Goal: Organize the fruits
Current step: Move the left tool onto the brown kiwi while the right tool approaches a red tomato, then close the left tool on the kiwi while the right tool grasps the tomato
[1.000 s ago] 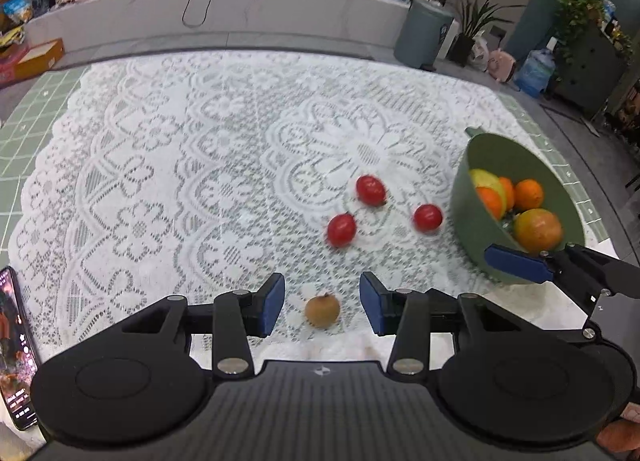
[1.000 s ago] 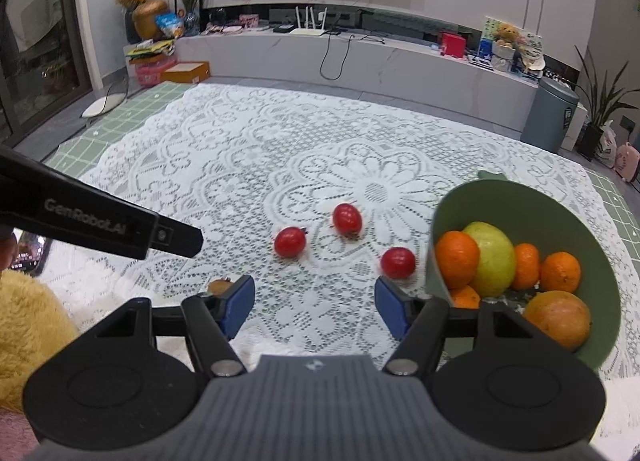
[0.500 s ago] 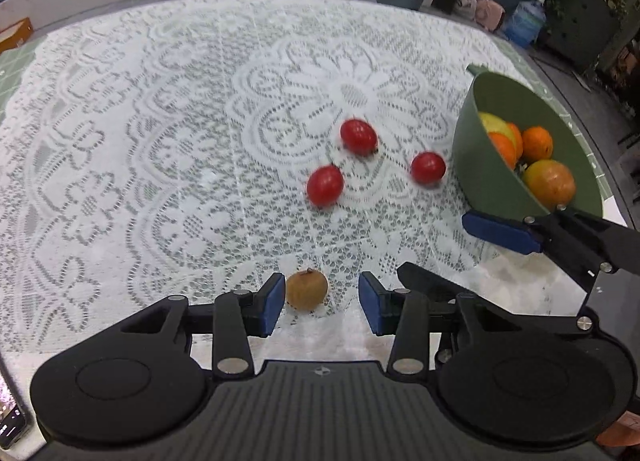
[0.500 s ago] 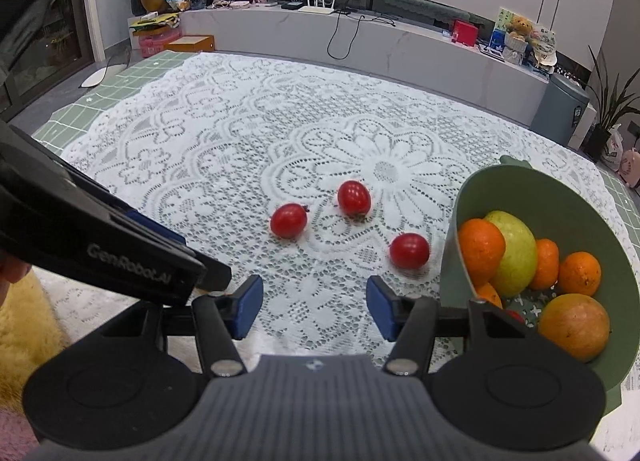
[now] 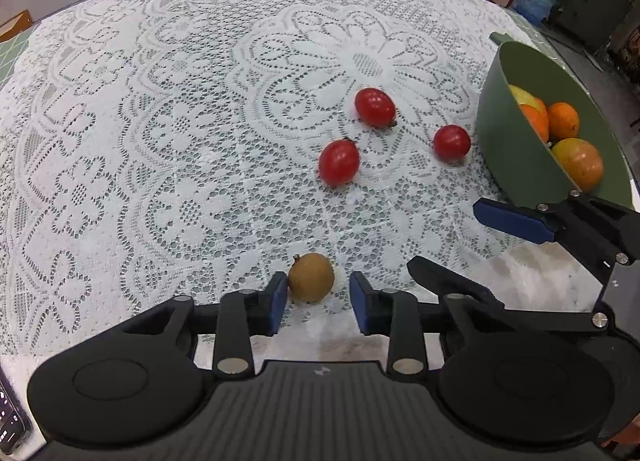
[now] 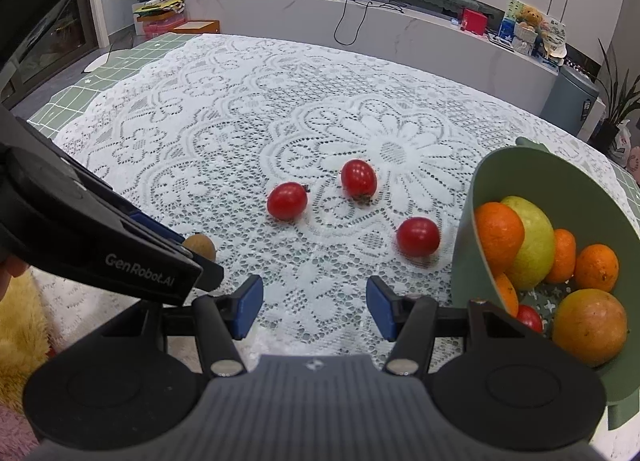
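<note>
Left claw: (image 5: 318, 303) seen at lower centre of the left wrist view, jaws closing around the small brown fruit (image 5: 311, 278); the left pad is at its skin, a gap is left at the right pad.
Right claw: (image 6: 315, 307) held part-open over bare lace, nothing between its pads.
Brown fruit: found on the lace tablecloth (image 5: 160, 141) near the tabletop's lower edge.
Red fruits: three (image 5: 339, 162) (image 5: 375, 106) (image 5: 451, 142) are scattered mid-frame, well apart from the brown one.
Green bowl: (image 6: 470, 221) placed at right, filled with oranges (image 6: 498, 237) and a yellow-green fruit (image 6: 534, 237).
In the way: the right claw's fingers (image 5: 516, 219) cross the lower right of the left view, in front of the bowl.
Phone: (image 5: 12, 417) partly seen at lower left.
</note>
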The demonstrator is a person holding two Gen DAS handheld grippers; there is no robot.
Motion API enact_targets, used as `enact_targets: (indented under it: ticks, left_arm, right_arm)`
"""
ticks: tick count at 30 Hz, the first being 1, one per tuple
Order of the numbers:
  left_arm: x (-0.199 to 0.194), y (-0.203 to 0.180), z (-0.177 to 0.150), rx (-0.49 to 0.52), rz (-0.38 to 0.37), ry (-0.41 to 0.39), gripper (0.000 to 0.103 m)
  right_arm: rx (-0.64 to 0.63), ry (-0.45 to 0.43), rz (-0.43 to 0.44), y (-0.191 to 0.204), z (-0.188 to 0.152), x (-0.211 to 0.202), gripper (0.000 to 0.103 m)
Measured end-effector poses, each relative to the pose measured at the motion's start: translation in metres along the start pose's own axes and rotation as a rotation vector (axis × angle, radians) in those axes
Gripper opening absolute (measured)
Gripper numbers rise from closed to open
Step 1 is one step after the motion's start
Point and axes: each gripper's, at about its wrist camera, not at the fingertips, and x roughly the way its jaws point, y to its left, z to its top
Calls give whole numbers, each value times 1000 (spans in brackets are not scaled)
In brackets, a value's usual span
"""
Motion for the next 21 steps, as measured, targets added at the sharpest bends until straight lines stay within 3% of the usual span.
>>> enact_targets:
  ticks: [2, 21]
  left_arm:
    - [0, 1, 0, 0, 4, -1, 29]
    - [-18, 32, 12, -174, -30, -129, 28]
  right_arm:
    - [2, -1, -1, 0, 1, 0, 55]
    - [-64, -41, 26, 16, 33, 21, 49]
